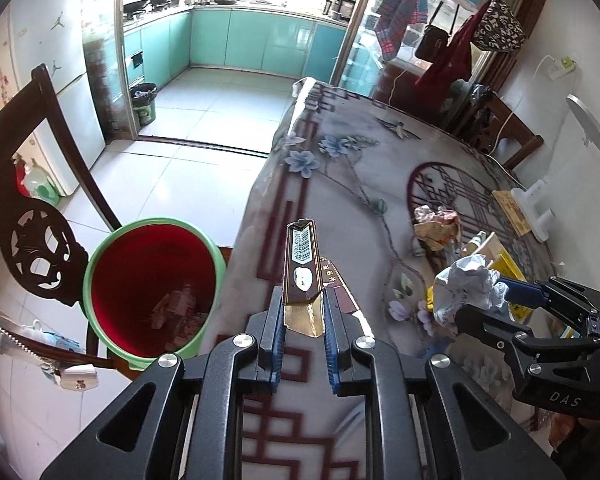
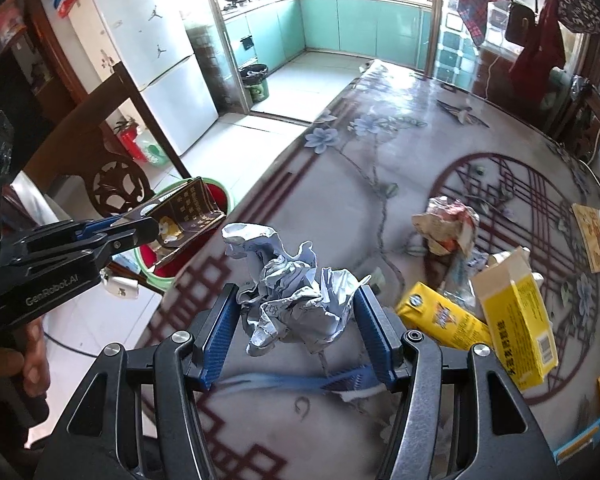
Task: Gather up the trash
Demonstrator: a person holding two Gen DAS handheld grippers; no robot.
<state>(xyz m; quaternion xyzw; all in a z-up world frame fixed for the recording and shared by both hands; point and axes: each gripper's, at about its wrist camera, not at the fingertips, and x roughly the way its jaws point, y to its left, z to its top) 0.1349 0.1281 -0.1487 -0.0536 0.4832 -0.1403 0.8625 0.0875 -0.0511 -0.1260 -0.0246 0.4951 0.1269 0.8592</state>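
My left gripper (image 1: 302,300) is shut on a flattened brown and gold carton (image 1: 302,260), held above the table's left edge beside the green bin with a red liner (image 1: 148,280). It also shows in the right wrist view (image 2: 140,228) with the carton (image 2: 192,208) over the bin (image 2: 220,188). My right gripper (image 2: 296,300) is shut on a crumpled white paper ball (image 2: 292,300), lifted over the table; the left wrist view shows the ball (image 1: 468,284) in that gripper (image 1: 496,300).
The flower-patterned table (image 1: 340,184) holds a crumpled wrapper (image 2: 448,224), two yellow cartons (image 2: 516,320), a plastic bit and a white object at the far right. A dark wooden chair (image 1: 40,240) stands by the bin. Trash lies in the bin.
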